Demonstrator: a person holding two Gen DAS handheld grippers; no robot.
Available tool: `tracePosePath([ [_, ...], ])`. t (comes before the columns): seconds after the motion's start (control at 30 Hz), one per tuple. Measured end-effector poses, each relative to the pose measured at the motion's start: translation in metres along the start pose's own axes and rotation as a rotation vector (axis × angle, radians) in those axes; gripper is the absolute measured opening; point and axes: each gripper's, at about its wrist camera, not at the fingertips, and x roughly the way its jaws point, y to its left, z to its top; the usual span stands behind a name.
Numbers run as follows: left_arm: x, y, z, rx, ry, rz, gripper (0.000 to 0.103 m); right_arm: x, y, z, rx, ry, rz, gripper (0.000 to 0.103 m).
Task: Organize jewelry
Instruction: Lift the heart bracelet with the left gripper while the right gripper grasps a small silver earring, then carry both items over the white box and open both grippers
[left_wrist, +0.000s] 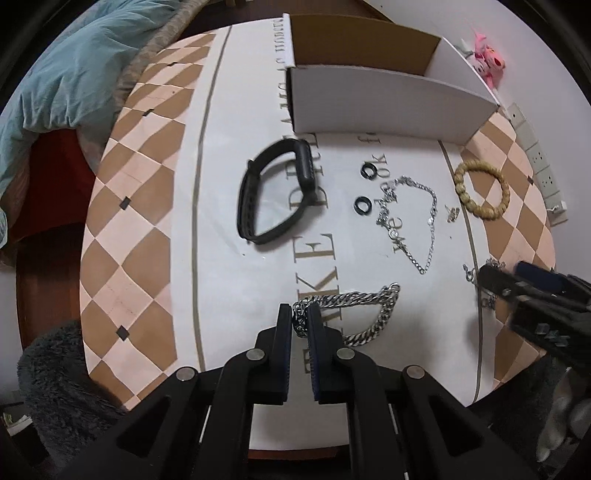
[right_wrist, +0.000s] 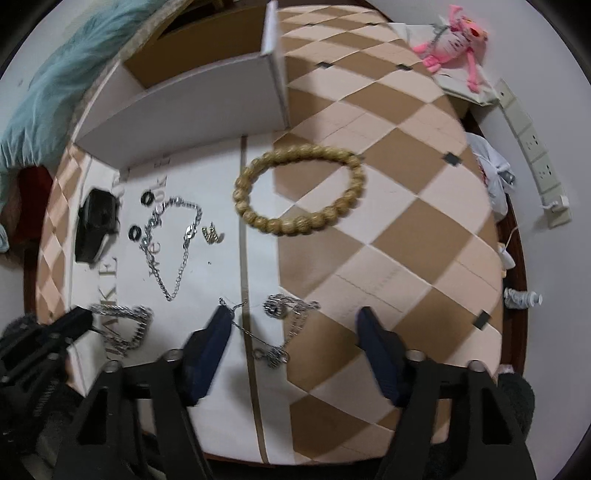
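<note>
My left gripper (left_wrist: 300, 317) is shut on one end of a thick silver curb chain (left_wrist: 373, 314) that lies on the round table; the chain also shows in the right wrist view (right_wrist: 129, 326). My right gripper (right_wrist: 295, 325) is open, its fingers either side of a thin silver necklace with a pendant (right_wrist: 284, 325). A wooden bead bracelet (right_wrist: 299, 194), a thin silver chain (right_wrist: 177, 243), two black rings (right_wrist: 142, 214), a small gold earring (right_wrist: 211, 233) and a black watch (left_wrist: 275, 195) lie on the table. A white cardboard box (left_wrist: 388, 99) stands open at the far side.
The table has a checkered cloth (right_wrist: 388, 221) with a printed white centre. A pink plush toy (right_wrist: 454, 37) and a power strip (right_wrist: 535, 147) lie beyond the table at the right. A teal blanket (left_wrist: 66, 74) lies to the left.
</note>
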Motion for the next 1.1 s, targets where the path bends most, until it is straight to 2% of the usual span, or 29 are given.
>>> tracePosePath([
  [0.03, -0.002, 0.001, 0.000, -0.002, -0.003, -0.002, 0.006, 0.000, 0.005, 0.000, -0.018, -0.005, -0.013, 0.052],
  [0.07, -0.003, 0.002, -0.002, -0.004, -0.005, -0.007, 0.006, 0.000, 0.008, 0.000, -0.037, -0.011, -0.023, 0.040],
  [0.1, -0.006, 0.003, -0.003, -0.007, -0.009, -0.013, 0.006, 0.000, 0.009, -0.001, -0.041, -0.017, -0.016, 0.011],
  [0.27, -0.022, 0.004, -0.001, -0.003, -0.037, -0.050, 0.006, -0.010, 0.002, 0.000, 0.001, -0.037, 0.045, 0.010],
  [0.43, -0.045, 0.002, 0.005, -0.016, -0.072, -0.116, 0.006, -0.042, -0.007, 0.004, 0.053, -0.081, 0.135, 0.010],
  [0.53, -0.057, -0.008, 0.016, -0.019, -0.095, -0.147, 0.006, -0.061, -0.009, 0.008, 0.057, -0.107, 0.176, 0.010],
  [0.6, -0.057, -0.020, 0.040, -0.020, -0.111, -0.159, 0.006, -0.076, -0.008, 0.010, 0.060, -0.125, 0.201, 0.010],
  [0.67, -0.065, -0.024, 0.047, -0.023, -0.130, -0.179, 0.006, -0.088, -0.009, 0.015, 0.061, -0.147, 0.223, 0.010],
  [0.87, -0.089, -0.024, 0.064, -0.033, -0.174, -0.226, 0.006, -0.128, -0.011, 0.027, 0.067, -0.206, 0.282, 0.010],
  [1.1, -0.116, -0.023, 0.100, -0.027, -0.231, -0.274, 0.006, -0.173, -0.001, 0.061, -0.010, -0.281, 0.306, 0.010],
])
